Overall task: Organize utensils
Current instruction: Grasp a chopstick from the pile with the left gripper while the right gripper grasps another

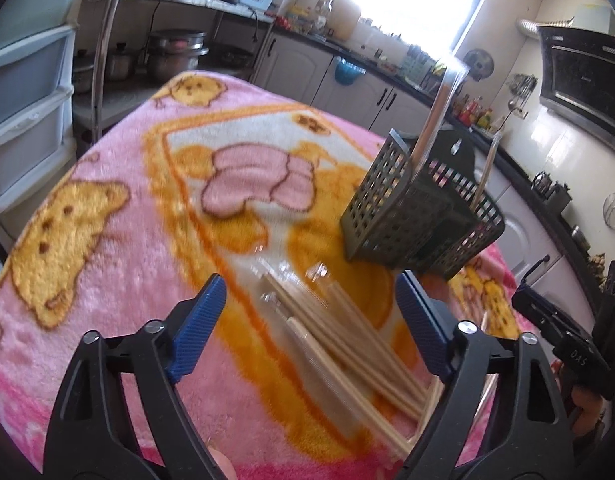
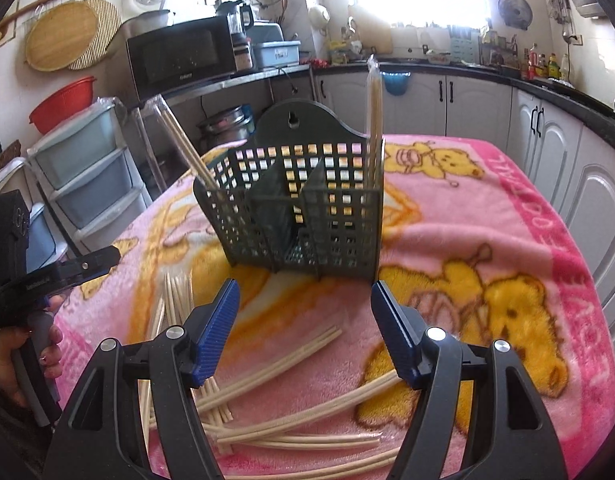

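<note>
A dark green perforated utensil holder is seen standing upright on a pink cartoon-print blanket that covers the table. From the right wrist view its front face is presented squarely, and inner partitions dividing it into compartments can be made out — a detail not legible in the left wrist view, where the holder is seen obliquely from one corner. Two plastic-sleeved pairs of chopsticks are held in it: one standing nearly upright at the right-hand end, the other leaning outward at the left-hand end.

Loose chopsticks are scattered on the blanket in front of the holder, some crossed over one another. In the left wrist view a bundle of them is shown lying between the blue pads, with clear wrapping blurred at the far ends.

The left gripper is held with its jaws spread wide, nothing between them being touched. The right gripper is likewise held apart and empty, above the scattered chopsticks. Only in the right wrist view is the person's hand on the left gripper's handle seen; the right gripper's body appears at the right edge of the left view.
</note>
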Motion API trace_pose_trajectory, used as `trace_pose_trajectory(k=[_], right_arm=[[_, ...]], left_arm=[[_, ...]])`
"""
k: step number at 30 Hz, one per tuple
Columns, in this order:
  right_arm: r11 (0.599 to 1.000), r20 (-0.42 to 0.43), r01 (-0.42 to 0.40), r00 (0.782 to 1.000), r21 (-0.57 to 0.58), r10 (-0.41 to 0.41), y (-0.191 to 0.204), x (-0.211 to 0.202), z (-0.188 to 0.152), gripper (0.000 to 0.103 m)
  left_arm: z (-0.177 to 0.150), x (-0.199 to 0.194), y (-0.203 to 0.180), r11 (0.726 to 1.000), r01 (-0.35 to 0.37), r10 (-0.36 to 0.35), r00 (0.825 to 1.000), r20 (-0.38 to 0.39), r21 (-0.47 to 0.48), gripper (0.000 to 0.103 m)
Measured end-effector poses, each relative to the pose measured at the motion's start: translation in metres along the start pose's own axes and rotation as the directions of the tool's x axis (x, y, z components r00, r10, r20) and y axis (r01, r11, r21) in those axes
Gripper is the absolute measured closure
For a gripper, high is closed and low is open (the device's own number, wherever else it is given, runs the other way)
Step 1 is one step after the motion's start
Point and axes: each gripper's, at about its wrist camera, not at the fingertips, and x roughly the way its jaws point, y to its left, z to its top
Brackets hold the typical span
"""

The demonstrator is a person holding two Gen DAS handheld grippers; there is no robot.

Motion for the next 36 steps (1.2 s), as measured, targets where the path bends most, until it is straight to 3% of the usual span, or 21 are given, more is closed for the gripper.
trace_pose_trajectory(k=[7,13,25,36], right_arm=[[1.000,-0.027,0.002,1.000,-0.004,-0.002,0.000,0.010,-0.004,0.037],[1.000,-0.054,0.017,0.998,-0.013,-0.018,-0.003,0.021,-0.004,0.037],[1.000,-0.163,0.022,0.986,0.002,-0.022,-0.009,0.055,-0.011,0.037],[0.999,-0.225,0.019,0.974,0.047,-0.008,-0.016,0.073,-0.013,0.038]], left_arm=[[-0.013,0.022,0.012,0.999,0.006,-0.010,0.993,-0.115,-0.032,0.064],[-0.018,0.040,0.024,0.993,0.030,-0.051,0.981,-0.186,-0.110,0.076],[-0.012,0.059,0.038,0.987,0.014,-0.051,0.972,-0.227,-0.160,0.091],[-0.007,0.061,0.045,0.985,0.004,-0.044,0.974,-0.224,-0.174,0.097]])
